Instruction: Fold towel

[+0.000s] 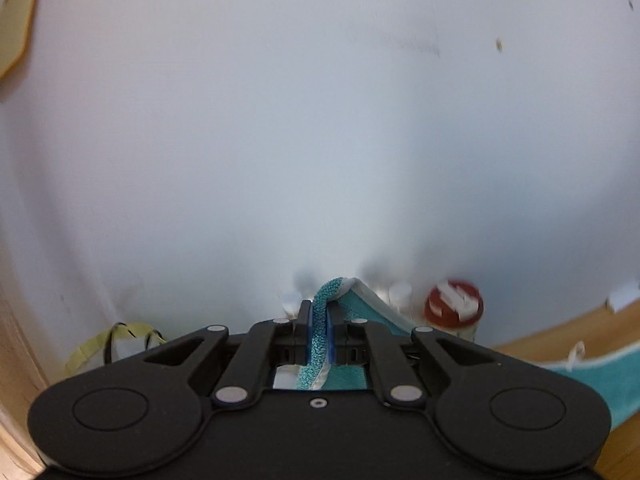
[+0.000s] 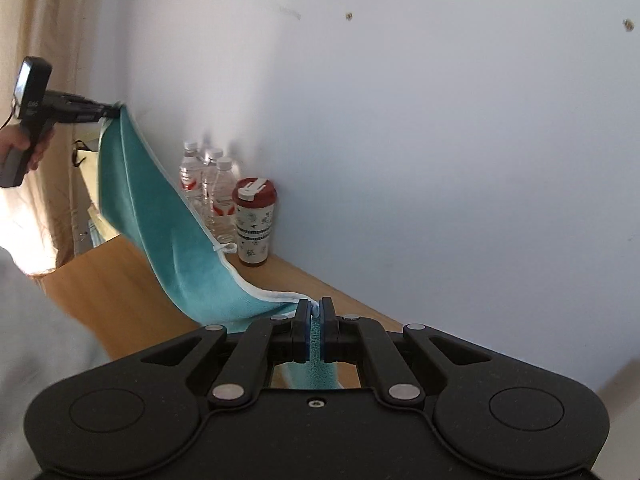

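A teal towel point(image 2: 160, 216) with a white hem hangs stretched in the air between both grippers, sagging toward the wooden table point(image 2: 116, 280). My right gripper point(image 2: 315, 307) is shut on one corner of it, low over the table. My left gripper point(image 2: 114, 111) is shut on the opposite corner, held high at the far left by a hand point(image 2: 24, 148). In the left wrist view, my left gripper point(image 1: 319, 312) pinches the towel point(image 1: 320, 340) edge between its blue pads, and the cloth trails down to the right.
Several water bottles point(image 2: 208, 196) and a red-lidded travel cup point(image 2: 254, 220) stand against the white wall at the back of the table. The cup point(image 1: 454, 306) also shows in the left wrist view. A beige curtain point(image 2: 48, 20) hangs on the left.
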Available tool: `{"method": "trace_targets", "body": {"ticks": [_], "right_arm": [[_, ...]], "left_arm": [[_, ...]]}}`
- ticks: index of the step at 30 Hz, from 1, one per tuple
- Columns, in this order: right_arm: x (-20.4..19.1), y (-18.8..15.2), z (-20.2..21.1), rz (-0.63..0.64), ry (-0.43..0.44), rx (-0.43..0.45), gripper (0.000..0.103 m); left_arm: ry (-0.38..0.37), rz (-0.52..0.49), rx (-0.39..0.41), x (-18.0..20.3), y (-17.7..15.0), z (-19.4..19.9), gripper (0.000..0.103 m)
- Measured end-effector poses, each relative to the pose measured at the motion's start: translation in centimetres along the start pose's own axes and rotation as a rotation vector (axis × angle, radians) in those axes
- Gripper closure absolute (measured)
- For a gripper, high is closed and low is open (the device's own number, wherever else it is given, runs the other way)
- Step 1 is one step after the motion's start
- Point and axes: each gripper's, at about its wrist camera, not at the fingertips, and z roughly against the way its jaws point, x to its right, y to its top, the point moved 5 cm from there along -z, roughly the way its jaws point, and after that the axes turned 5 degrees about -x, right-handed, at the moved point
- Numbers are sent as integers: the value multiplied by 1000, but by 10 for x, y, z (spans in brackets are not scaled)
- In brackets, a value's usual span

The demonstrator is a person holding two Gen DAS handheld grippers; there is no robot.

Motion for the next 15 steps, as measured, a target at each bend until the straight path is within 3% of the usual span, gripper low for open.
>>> {"method": "trace_targets", "body": {"ticks": [5, 9, 12, 15], "right_arm": [[15, 17, 22, -52, -4, 78, 99], [17, 15, 19, -36, -9, 45, 99], [30, 4, -15, -64, -3, -32, 99], [54, -17, -93, -103, -3, -156, 99]], "left_arm": [[-4, -20, -5, 3, 18, 14, 97], [-3, -53, -13, 13, 26, 18, 96], [9, -87, -85, 28, 18, -8, 96], [15, -83, -191, 37, 0, -49, 96]]}}
